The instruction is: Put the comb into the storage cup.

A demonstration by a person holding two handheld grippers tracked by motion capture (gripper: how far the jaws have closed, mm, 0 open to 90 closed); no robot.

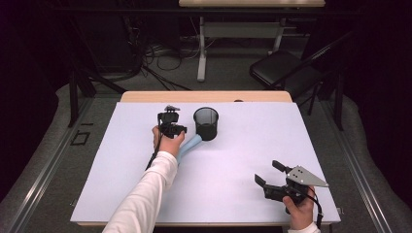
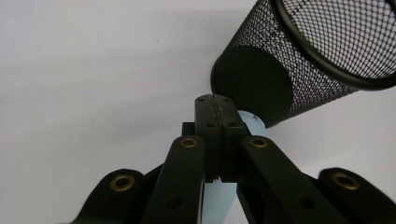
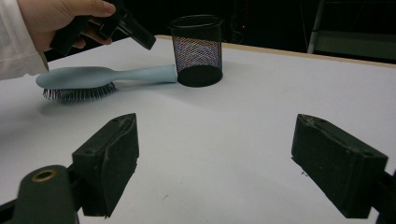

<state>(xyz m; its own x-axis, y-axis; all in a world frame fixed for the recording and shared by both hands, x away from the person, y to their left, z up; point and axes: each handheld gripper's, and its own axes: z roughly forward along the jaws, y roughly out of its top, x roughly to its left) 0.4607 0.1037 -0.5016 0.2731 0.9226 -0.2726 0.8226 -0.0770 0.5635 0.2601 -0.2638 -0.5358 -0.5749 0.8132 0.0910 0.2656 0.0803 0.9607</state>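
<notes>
At the near right corner of the white table cover (image 1: 233, 194), the right gripper (image 1: 268, 174) rests in the person's right hand (image 1: 300, 208), low over the cover. Its jaws stand wide apart with nothing between them, as the right gripper view shows: only bare white surface lies in the gap.

Farther in and to the left, the person's left forearm in a white sleeve (image 1: 145, 194) reaches across the cover toward the middle. The left hand (image 1: 167, 143) holds the left gripper (image 1: 169, 109), tilted down at the table. In the left gripper view its two black jaws are pressed flat together, pad against pad, with nothing clamped between them. They hang just above the handle of a pale blue hairbrush (image 3: 107, 77), a strip of which shows under the closed jaws.

The hairbrush lies flat on the cover, bristles down, near the centre of the table. Its head is toward the near left, partly under the left hand in the high view, and its handle points far and right. The handle's end touches, or all but touches, the base of a black mesh cup (image 1: 206, 123).

The mesh cup stands upright just right of the left gripper, toward the far side of the cover. Beyond it the wooden table edge (image 1: 204, 96) shows
</notes>
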